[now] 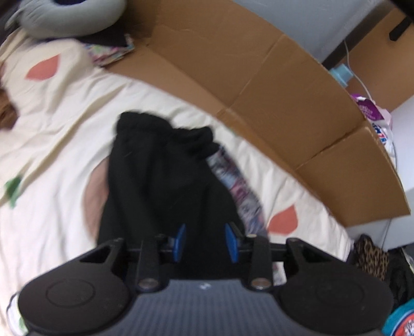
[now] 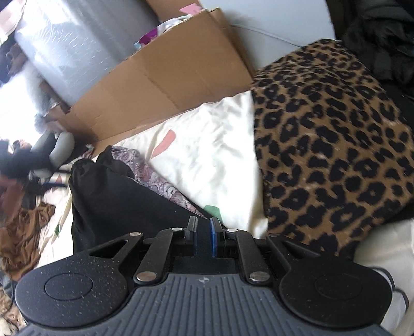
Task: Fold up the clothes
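Note:
A black garment (image 1: 160, 175) lies lengthwise on the cream bedspread (image 1: 64, 129), its gathered waistband at the far end. A purple patterned cloth (image 1: 240, 186) sticks out from under its right side. My left gripper (image 1: 206, 240) hovers over the near end, open, with both blue pad faces bare and black cloth below the gap. In the right wrist view the same black garment (image 2: 116, 196) runs away to the left, with the patterned cloth (image 2: 155, 178) beside it. My right gripper (image 2: 204, 237) stands at its near edge, open by a narrow gap.
Flattened cardboard (image 1: 258, 77) lines the far side of the bed. A grey neck pillow (image 1: 72, 15) lies at the top left. A leopard-print fabric (image 2: 331, 144) covers the bed to the right. Crumpled brown cloth (image 2: 23, 237) lies at the left.

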`<action>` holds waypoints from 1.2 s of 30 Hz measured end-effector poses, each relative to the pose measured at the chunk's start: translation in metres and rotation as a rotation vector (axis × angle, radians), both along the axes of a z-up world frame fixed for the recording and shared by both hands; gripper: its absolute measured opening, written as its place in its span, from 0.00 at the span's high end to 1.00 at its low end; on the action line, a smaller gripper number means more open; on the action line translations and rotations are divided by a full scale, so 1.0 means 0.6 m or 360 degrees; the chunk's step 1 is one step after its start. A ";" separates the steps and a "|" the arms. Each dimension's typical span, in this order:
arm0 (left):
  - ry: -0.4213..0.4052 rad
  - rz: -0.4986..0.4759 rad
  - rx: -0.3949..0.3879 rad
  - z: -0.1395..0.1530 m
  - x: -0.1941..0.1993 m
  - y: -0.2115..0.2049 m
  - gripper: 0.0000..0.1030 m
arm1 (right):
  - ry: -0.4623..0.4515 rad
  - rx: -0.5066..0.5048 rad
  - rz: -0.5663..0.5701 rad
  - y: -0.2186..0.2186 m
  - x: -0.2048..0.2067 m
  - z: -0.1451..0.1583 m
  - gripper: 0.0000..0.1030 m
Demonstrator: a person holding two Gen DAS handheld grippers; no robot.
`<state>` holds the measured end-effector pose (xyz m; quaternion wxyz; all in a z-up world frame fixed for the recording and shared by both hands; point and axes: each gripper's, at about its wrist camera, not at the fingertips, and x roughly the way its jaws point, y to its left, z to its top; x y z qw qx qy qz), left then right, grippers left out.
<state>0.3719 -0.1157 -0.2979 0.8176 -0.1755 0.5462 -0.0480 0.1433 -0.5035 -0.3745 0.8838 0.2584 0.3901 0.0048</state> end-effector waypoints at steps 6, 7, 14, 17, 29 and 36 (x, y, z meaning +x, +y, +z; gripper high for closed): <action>0.0019 -0.0026 0.0032 -0.026 0.066 -0.057 0.66 | 0.0014 -0.0091 0.0076 0.006 0.025 -0.002 0.80; 0.0020 -0.0033 0.0050 -0.029 0.072 -0.063 0.66 | 0.0016 -0.0103 0.0083 0.006 0.028 -0.003 0.80; 0.0101 -0.0125 0.0234 -0.062 0.115 -0.102 0.66 | 0.0001 -0.0163 0.0162 0.019 0.061 -0.008 0.80; 0.0128 -0.0149 0.0260 -0.073 0.125 -0.107 0.66 | -0.0017 -0.0172 0.0192 0.030 0.077 -0.008 0.80; 0.0222 -0.0117 0.0297 -0.109 0.116 -0.091 0.66 | -0.0058 -0.0184 0.0325 0.083 0.134 -0.022 0.80; 0.0288 -0.0072 0.0308 -0.134 0.109 -0.074 0.71 | -0.0037 -0.0216 0.0416 0.108 0.177 -0.040 0.80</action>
